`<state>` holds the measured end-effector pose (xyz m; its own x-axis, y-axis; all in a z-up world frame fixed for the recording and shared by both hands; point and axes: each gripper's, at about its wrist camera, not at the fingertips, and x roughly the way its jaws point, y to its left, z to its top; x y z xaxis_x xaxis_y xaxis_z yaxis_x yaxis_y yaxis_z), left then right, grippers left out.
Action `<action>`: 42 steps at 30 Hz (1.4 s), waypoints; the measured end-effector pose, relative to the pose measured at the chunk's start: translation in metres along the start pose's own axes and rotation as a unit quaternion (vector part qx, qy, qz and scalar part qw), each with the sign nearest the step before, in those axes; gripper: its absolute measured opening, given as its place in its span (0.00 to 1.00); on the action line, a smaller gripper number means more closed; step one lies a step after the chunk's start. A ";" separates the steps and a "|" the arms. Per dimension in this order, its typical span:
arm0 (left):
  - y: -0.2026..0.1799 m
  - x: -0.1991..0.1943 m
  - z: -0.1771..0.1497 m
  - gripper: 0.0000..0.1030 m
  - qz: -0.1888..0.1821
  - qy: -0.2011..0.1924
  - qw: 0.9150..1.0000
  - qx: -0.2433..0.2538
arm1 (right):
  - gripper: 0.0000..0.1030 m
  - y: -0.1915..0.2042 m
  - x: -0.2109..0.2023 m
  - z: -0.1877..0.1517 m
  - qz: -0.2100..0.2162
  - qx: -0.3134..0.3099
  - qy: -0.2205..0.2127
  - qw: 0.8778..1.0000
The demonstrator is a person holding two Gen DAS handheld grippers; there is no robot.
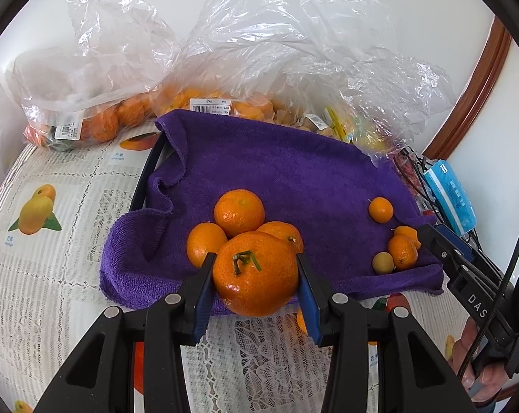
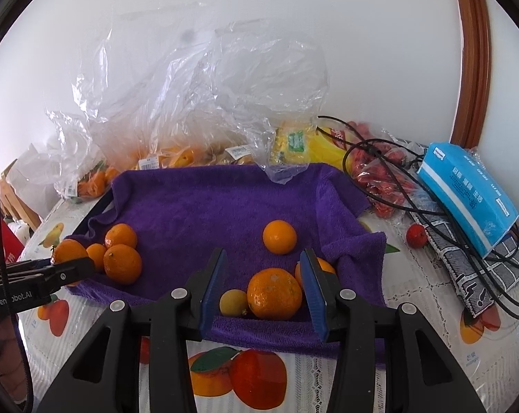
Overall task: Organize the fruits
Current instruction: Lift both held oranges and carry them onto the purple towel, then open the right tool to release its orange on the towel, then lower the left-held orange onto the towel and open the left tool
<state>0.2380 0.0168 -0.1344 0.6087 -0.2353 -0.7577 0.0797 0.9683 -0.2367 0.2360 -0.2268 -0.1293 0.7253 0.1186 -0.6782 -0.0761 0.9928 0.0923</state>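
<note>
Left gripper [image 1: 256,272] is clamping a stemmed mandarin [image 1: 255,273] above the near edge of the purple towel [image 1: 276,175], beside three others; right gripper [image 2: 263,280] is hovering, jaws apart, over small citrus [image 2: 274,292].

held mandarin [image 1: 255,275]: large, orange, short green stem facing the camera; clamped between the blue pads of the left tongs [image 1: 256,268], raised at the near edge of the purple towel [image 1: 293,179].
mandarin cluster [image 1: 239,212]: three orange fruits touching one another, on the towel just behind the held mandarin.
small fruit group [image 2: 274,294]: two small orange fruits and one pale yellow-green round fruit [image 2: 234,303], close together at the towel's near right part.
single kumquat [image 2: 279,236]: small, orange, lying alone, farther back on the towel.
</note>
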 end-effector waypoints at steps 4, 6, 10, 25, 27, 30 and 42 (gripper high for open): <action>0.003 0.000 0.001 0.40 0.003 -0.002 1.000 -0.005 | 0.45 0.000 -0.001 0.000 -0.001 0.000 -0.001 1.000; 0.004 0.000 0.002 0.40 0.004 -0.003 1.000 -0.011 | 0.46 0.000 -0.001 0.001 -0.001 0.000 -0.002 1.000; 0.011 0.001 0.003 0.40 0.007 -0.002 1.000 -0.028 | 0.47 0.001 0.000 0.000 -0.003 0.001 -0.001 1.000; 0.019 0.005 0.006 0.40 0.010 -0.017 0.999 -0.044 | 0.47 0.021 -0.002 -0.006 0.016 -0.023 0.010 1.000; 0.014 0.004 0.005 0.40 -0.002 -0.017 0.999 -0.039 | 0.47 0.020 -0.002 -0.006 0.018 -0.024 0.011 0.999; 0.000 0.005 0.005 0.40 -0.011 -0.020 0.999 -0.024 | 0.47 0.018 -0.001 -0.006 0.016 -0.024 0.012 1.000; -0.043 0.023 0.017 0.40 -0.017 -0.023 1.000 0.009 | 0.47 -0.006 -0.007 0.001 0.025 0.022 0.011 0.999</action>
<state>0.2617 -0.0292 -0.1312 0.6407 -0.2647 -0.7207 0.1150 0.9612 -0.2507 0.2323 -0.2337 -0.1245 0.7058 0.1693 -0.6879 -0.0814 0.9840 0.1586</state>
